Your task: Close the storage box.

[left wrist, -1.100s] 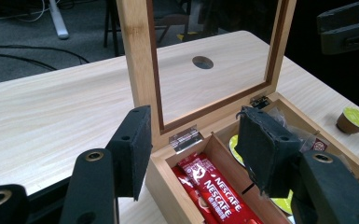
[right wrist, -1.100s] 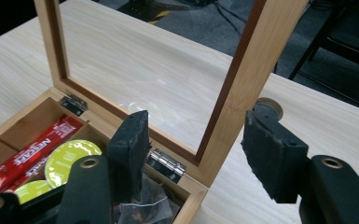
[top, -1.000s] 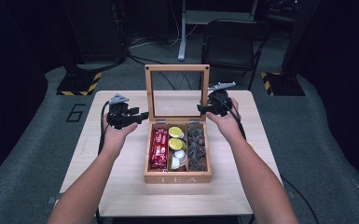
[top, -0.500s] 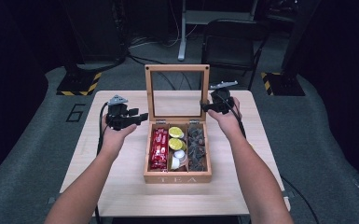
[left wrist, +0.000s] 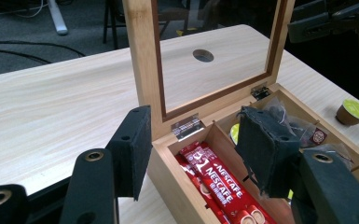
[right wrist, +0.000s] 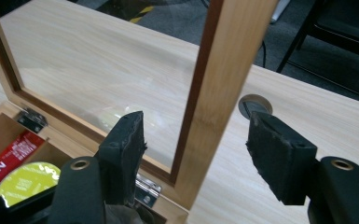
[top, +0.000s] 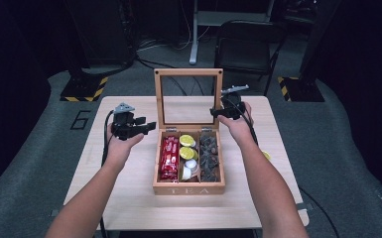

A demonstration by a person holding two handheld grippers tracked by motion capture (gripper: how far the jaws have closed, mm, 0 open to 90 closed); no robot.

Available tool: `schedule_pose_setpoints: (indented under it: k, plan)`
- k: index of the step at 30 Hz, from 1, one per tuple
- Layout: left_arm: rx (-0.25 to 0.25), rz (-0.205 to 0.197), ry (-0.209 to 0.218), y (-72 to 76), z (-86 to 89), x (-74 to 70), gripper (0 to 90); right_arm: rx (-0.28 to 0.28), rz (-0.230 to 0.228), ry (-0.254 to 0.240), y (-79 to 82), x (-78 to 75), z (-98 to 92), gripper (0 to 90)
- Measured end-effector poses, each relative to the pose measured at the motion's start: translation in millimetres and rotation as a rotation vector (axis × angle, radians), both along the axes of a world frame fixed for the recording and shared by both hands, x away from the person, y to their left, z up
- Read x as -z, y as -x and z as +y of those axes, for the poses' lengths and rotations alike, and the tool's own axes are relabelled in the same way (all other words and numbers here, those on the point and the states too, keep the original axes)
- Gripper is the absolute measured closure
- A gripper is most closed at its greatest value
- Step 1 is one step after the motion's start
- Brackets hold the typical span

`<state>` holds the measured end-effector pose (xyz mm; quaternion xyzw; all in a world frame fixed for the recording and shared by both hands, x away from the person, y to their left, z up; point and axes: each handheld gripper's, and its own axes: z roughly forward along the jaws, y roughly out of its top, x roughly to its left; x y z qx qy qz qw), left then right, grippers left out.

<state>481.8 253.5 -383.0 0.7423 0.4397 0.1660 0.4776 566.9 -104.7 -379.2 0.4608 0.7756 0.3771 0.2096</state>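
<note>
Tea box (top: 189, 186) sits mid-counter toward the near edge, lid (top: 188, 97) upright on its hinges. Right gripper (right wrist: 196, 154) straddles the lid's right stile; jaws have just been opening, pads look clear of the wood, so likely letting go. Left gripper (top: 141, 128) hovers off the box's left side, jaws part open, empty. Spare capsule (left wrist: 352, 111) near the counter's right edge.

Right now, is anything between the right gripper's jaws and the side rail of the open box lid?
Nothing visible. The right gripper already straddles the lid frame: its right-hand rail stands upright in the gap, apart from both pads, the jaws having just been opening. The left gripper waits left of the tea box, away from it.
</note>
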Motion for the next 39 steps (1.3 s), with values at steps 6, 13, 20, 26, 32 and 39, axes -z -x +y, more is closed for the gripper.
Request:
schedule_pose_setpoints:
  k: [6,13,20,26,32,39]
  plan:
    - [-0.010,0.003,0.009,0.2,5.5,1.4,45.0,-0.005,-0.001,-0.003,-1.6,-3.5,7.7,34.2]
    - [-0.022,0.014,0.024,0.8,7.7,3.8,45.0,-0.007,0.019,0.009,-5.6,1.5,7.6,38.0]
    - [-0.020,0.015,0.017,0.4,8.4,4.1,45.0,-0.001,-0.001,-0.001,-9.1,3.3,9.2,39.4]
    - [-0.018,0.019,0.017,2.2,11.9,6.6,45.1,0.017,-0.002,-0.003,-10.2,3.2,7.5,46.6]
    - [-0.029,0.020,0.017,3.7,15.5,8.4,45.1,0.035,0.002,0.014,-10.0,4.2,6.7,56.4]
    - [-0.031,0.024,0.007,5.0,18.0,9.0,45.1,0.043,0.002,0.019,-11.6,4.9,7.0,57.4]
